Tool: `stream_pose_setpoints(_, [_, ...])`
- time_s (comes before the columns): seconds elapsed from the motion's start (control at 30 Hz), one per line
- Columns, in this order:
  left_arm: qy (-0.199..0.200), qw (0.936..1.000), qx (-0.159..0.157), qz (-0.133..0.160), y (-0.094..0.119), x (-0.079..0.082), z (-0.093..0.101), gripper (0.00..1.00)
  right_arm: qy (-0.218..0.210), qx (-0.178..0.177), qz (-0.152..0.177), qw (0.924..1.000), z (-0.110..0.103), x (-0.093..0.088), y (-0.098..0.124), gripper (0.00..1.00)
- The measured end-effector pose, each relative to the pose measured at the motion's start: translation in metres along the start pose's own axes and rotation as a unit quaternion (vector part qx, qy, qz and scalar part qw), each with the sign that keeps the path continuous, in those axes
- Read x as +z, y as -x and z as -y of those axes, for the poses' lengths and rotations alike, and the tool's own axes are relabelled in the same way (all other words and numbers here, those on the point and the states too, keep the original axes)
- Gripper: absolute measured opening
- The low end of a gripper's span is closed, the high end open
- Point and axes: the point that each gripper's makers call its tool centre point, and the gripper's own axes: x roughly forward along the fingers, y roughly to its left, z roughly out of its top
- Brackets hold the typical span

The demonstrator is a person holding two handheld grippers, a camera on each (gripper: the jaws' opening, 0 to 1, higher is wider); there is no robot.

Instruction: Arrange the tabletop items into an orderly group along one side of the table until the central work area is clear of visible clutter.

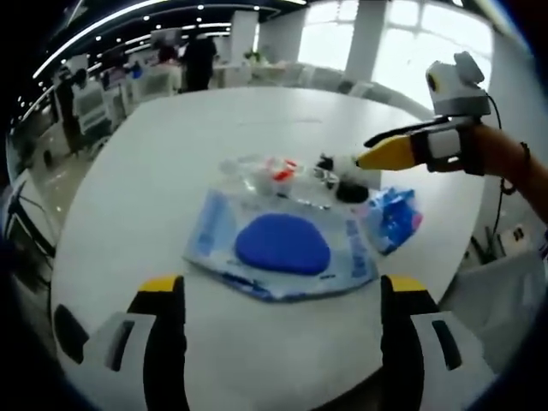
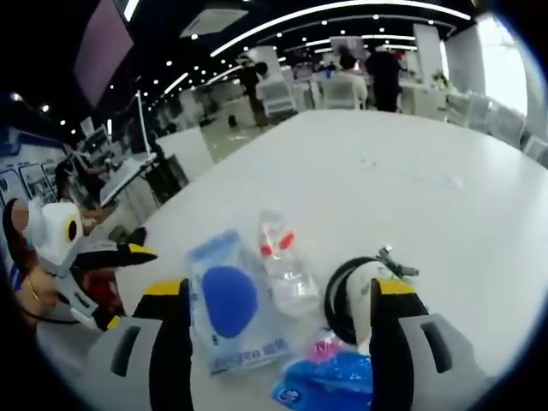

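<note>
Several items lie together on the white table (image 1: 163, 163). A flat clear-blue packet (image 1: 282, 244) with a dark blue oval inside lies nearest my left gripper (image 1: 282, 287), whose jaws stand open just short of it. Behind it are a clear bag (image 1: 274, 175) with red bits, a coiled black cable (image 1: 349, 188) and a small blue pack (image 1: 394, 218). My right gripper (image 1: 364, 151) reaches in over the cable. In the right gripper view my right gripper (image 2: 282, 291) is open above the clear bag (image 2: 287, 270), between the blue packet (image 2: 231, 304) and the cable coil (image 2: 355, 300). The blue pack (image 2: 334, 381) lies close below.
The table (image 2: 402, 171) stretches bare beyond the items. My left gripper (image 2: 141, 244) and the hand holding it sit at the table's left edge. A monitor and desks (image 2: 128, 171) stand left, with chairs and people (image 2: 342, 77) far behind.
</note>
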Motion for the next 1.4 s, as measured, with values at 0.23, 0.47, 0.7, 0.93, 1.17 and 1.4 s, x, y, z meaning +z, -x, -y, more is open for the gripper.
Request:
stream_pose_setpoints(0.23, [0.004,1.0000,-0.003,-0.001,0.000,0.000,0.001,0.91,0.036,0.000,-0.010,0.9993,0.003,0.004,-0.019,0.74])
stream_pose_setpoints(0.47, [0.005,0.9999,0.000,-0.010,0.000,-0.003,0.000,0.92,0.059,-0.001,-0.029,0.9978,0.009,0.005,-0.038,0.65])
stream_pose_setpoints(0.7, [0.008,0.9999,-0.001,-0.010,0.000,-0.003,-0.001,0.92,0.071,-0.006,-0.041,0.9966,0.017,0.013,-0.057,0.59])
stream_pose_setpoints(0.93, [0.007,0.9999,0.001,-0.010,-0.001,-0.002,-0.002,0.92,0.100,0.006,-0.060,0.9932,0.012,0.015,-0.075,0.52])
stream_pose_setpoints(1.17, [0.008,0.9998,0.004,-0.015,-0.001,-0.004,-0.003,0.92,0.109,0.013,-0.092,0.9897,0.006,0.005,-0.086,0.48])
stream_pose_setpoints(1.4, [0.014,0.9997,0.007,-0.019,-0.001,-0.006,-0.006,0.91,0.101,0.008,-0.132,0.9860,0.009,-0.009,-0.091,0.44])
